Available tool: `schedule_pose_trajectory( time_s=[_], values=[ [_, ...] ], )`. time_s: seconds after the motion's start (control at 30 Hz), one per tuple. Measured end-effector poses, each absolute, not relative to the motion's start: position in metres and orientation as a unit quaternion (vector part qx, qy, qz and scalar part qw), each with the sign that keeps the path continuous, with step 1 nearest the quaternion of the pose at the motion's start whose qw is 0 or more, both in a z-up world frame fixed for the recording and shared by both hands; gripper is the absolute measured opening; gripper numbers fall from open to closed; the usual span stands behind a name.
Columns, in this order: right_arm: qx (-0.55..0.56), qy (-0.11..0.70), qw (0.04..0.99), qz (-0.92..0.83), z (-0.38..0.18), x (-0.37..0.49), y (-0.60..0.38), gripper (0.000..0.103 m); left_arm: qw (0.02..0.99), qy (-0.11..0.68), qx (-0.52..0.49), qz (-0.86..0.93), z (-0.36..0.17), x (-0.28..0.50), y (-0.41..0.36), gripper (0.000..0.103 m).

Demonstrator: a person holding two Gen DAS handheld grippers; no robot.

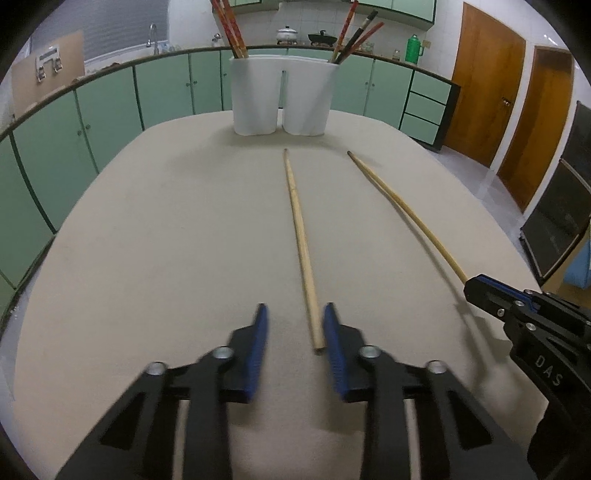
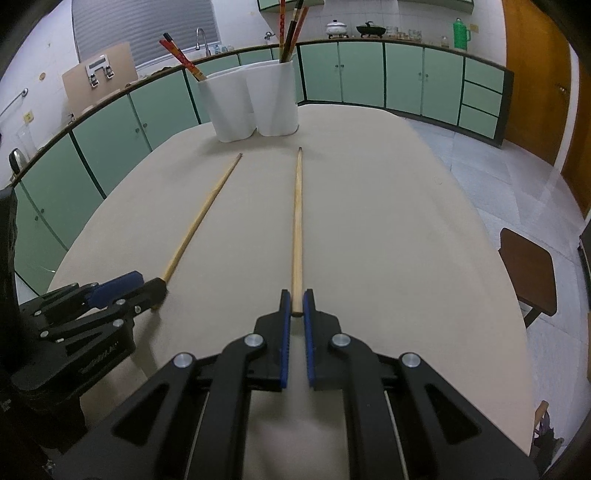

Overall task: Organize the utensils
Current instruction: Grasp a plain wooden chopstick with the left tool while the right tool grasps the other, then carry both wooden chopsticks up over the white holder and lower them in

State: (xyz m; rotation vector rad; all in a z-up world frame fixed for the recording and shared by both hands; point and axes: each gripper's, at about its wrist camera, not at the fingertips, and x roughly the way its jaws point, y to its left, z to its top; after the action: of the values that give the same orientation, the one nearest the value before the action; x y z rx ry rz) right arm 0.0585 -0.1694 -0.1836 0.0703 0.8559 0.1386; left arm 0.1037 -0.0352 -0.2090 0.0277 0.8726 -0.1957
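two light, stiff, slippery chopsticks lie on the counter (image 1: 147,221): right tool (image 2: 296,302) nearly closed around one butt end (image 2: 296,258), left tool (image 1: 293,325) open, straddling the other (image 1: 301,236); grip near the butt.

Dim, even indoor light; soft shadows; strong fisheye edge bending; dark vignette corners.

A home kitchen: green cabinets (image 1: 110,110), sink tap (image 1: 152,35), stovetop pots (image 1: 287,35).
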Motion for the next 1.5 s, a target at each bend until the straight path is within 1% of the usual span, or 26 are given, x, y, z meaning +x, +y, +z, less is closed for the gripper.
schedule_pose_trajectory(
  time_s=[0.03, 0.07, 0.1, 0.5, 0.7, 1.2, 1.5],
  values=[
    [0.034, 0.415, 0.907, 0.067, -0.184, 0.059, -0.169, 0.006, 0.902, 0.422, 0.014, -0.091, -0.209, 0.104, -0.035, 0.016],
    [0.034, 0.414, 0.907, 0.068, -0.184, 0.059, -0.169, 0.006, 0.902, 0.422, 0.014, -0.09, -0.209, 0.104, -0.035, 0.01],
    [0.034, 0.415, 0.907, 0.067, -0.184, 0.059, -0.169, 0.006, 0.902, 0.422, 0.013, -0.091, -0.209, 0.105, -0.034, 0.007],
    [0.03, 0.41, 0.909, 0.069, -0.181, 0.056, -0.168, 0.006, 0.907, 0.412, 0.014, -0.088, -0.203, 0.104, -0.032, 0.006],
    [0.022, 0.401, 0.913, 0.07, -0.17, 0.054, -0.167, 0.006, 0.916, 0.391, 0.016, -0.087, -0.187, 0.098, -0.03, 0.006],
    [0.023, 0.345, 0.935, 0.084, -0.106, 0.055, -0.169, 0.006, 0.945, 0.313, 0.011, -0.096, -0.117, 0.093, -0.022, 0.006],
    [0.013, 0.311, 0.946, 0.095, -0.059, 0.073, -0.169, 0.006, 0.956, 0.272, 0.011, -0.107, -0.082, 0.107, -0.018, 0.006]
  ],
)
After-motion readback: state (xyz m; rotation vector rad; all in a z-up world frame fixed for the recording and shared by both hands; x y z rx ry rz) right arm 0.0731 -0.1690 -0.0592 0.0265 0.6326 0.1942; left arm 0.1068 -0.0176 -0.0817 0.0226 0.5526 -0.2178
